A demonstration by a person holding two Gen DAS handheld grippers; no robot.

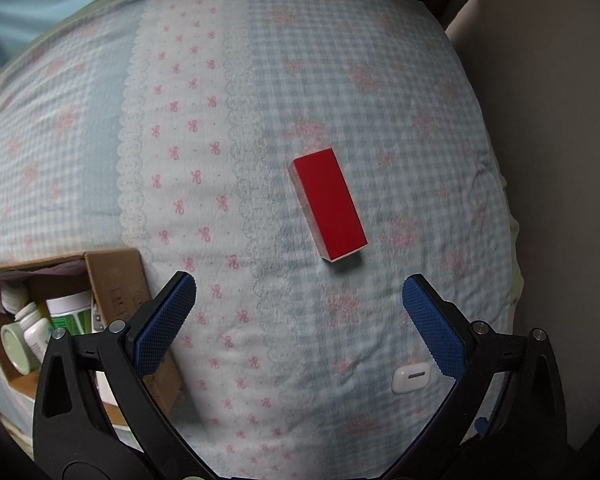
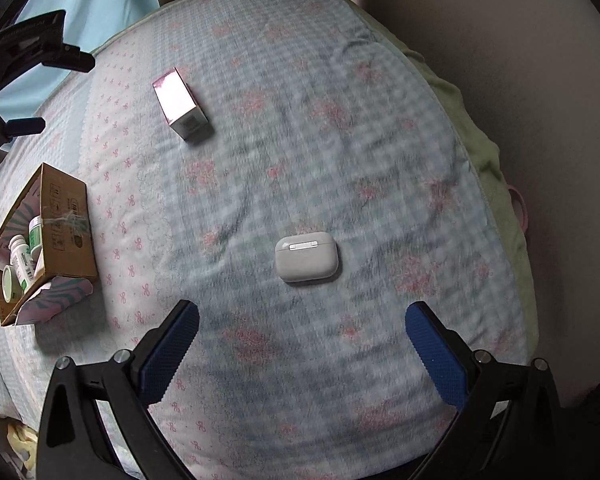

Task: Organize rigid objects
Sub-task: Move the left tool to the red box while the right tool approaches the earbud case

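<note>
Left tool (image 1: 299, 294) gapes near red box (image 1: 328, 205).

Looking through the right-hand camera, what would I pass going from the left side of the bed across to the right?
Cardboard box holding bottles → small rectangular box with a shiny top, lying farther back → white earbuds case near the middle → green blanket edge along the bed's right side.

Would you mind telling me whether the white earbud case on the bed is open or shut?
Shut: the earbud case lies flat on the quilt with its lid seated flush against the body.
</note>
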